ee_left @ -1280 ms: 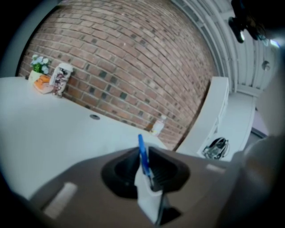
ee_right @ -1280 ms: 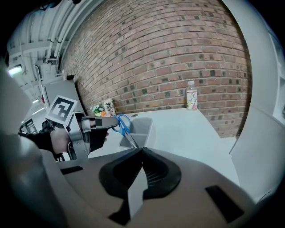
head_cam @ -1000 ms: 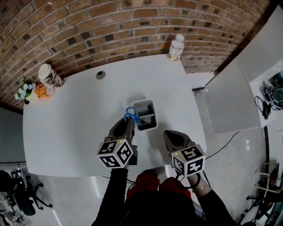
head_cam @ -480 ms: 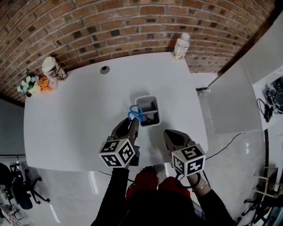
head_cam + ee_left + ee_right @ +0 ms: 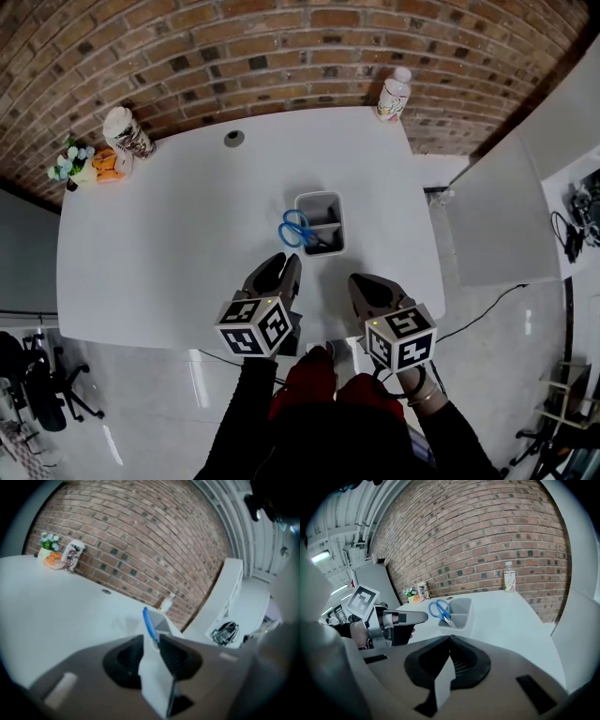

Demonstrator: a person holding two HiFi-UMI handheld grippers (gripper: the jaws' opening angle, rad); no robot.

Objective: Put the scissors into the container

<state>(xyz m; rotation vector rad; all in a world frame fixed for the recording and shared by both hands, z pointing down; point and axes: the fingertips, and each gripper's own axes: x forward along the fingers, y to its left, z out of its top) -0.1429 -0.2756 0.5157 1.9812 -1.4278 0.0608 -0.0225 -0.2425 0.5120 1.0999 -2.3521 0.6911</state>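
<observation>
The blue-handled scissors [image 5: 295, 228] stand slanted in the grey container [image 5: 323, 202], blades down inside and handles over its left rim. In the right gripper view the scissors [image 5: 439, 609] lean out of the container [image 5: 463, 612] the same way. My left gripper [image 5: 284, 264] hangs just short of the handles, open, with nothing between its jaws. In its own view the left gripper [image 5: 151, 639] shows a gap, with the blue handle [image 5: 149, 624] ahead. My right gripper [image 5: 362, 285] is shut and empty, nearer me and to the right of the container.
A drink bottle [image 5: 394, 94] stands at the white table's [image 5: 169, 244] far right corner. A patterned cup [image 5: 127, 133] and small flowers [image 5: 75, 164] sit at the far left. A round grommet hole [image 5: 232, 139] lies near the back edge. The table's near edge is below both grippers.
The left gripper carried the scissors to the container, let go and drew back toward me. The scissors now rest in the container. The right gripper stayed put.
</observation>
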